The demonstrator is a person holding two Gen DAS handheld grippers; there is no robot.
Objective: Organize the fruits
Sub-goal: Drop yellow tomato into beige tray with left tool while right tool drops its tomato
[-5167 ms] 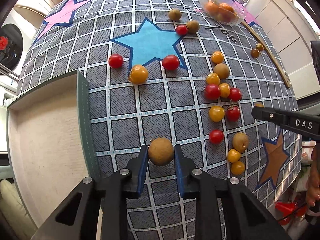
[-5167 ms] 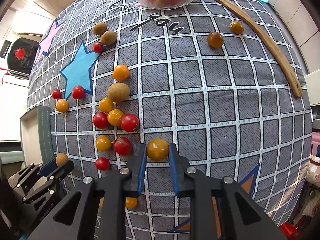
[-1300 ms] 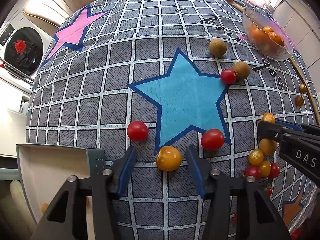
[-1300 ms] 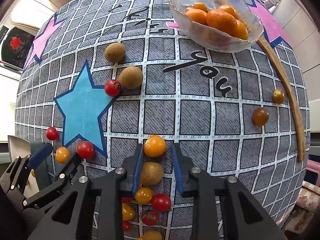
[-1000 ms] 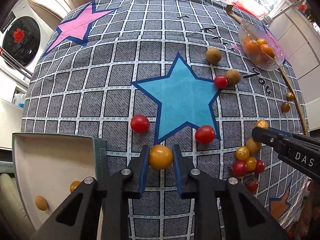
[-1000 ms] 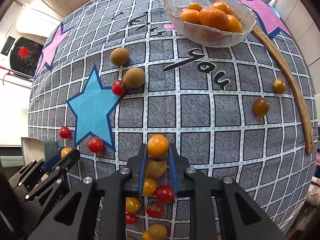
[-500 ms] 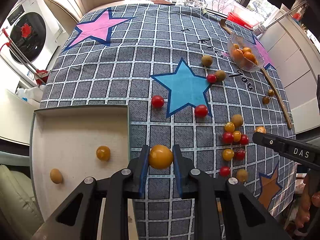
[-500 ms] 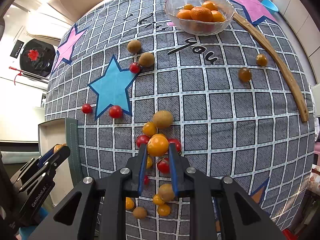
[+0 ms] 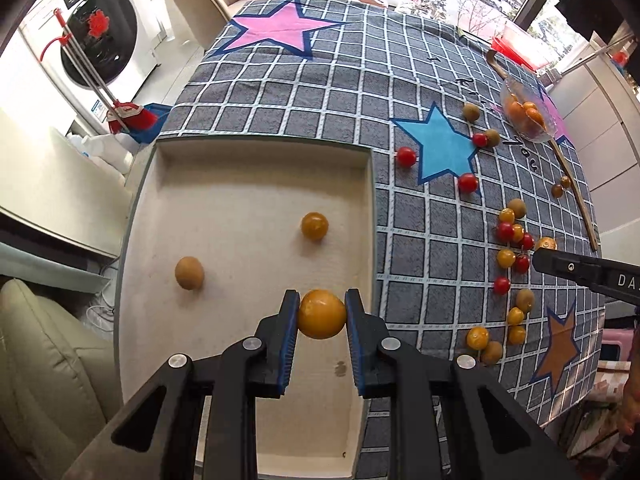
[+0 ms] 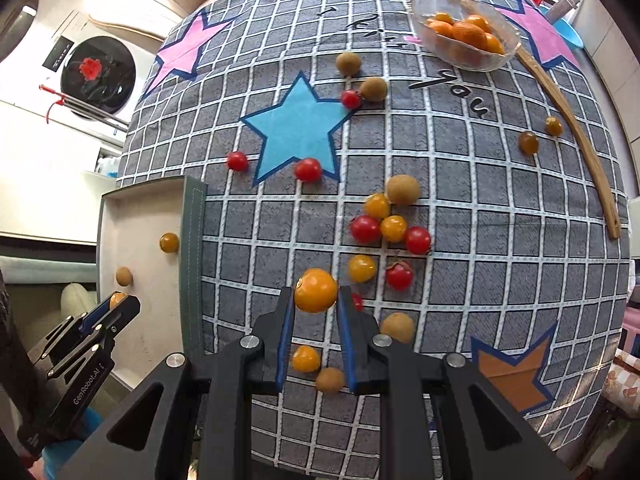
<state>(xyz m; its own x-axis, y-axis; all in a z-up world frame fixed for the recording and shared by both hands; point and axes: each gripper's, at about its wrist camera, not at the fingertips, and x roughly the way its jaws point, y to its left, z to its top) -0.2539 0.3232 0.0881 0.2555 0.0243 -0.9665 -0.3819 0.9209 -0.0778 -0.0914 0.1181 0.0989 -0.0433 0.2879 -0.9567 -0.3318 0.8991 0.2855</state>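
Note:
My left gripper (image 9: 322, 314) is shut on a yellow-orange tomato (image 9: 322, 315) and holds it above the beige tray (image 9: 248, 184). In the tray lie a yellow tomato (image 9: 315, 225) and a brown longan (image 9: 189, 273). My right gripper (image 10: 316, 295) is shut on another yellow-orange tomato (image 10: 315, 290), held above the checked cloth (image 10: 500, 232) near a cluster of red and yellow tomatoes (image 10: 394, 229). The left gripper also shows in the right wrist view (image 10: 118, 302), over the tray (image 10: 140, 216).
A glass bowl of oranges (image 10: 464, 38) and a curved wooden stick (image 10: 576, 136) are at the far right. Loose longans (image 10: 348, 63) and red tomatoes (image 10: 308, 170) lie around the blue star (image 10: 296, 128). A washing machine (image 9: 100, 48) and chairs stand past the table edge.
My left gripper shut on the yellow tomato, lifted it and carried it left over the tray. My right gripper pulled back and up from the bowl side with its tomato.

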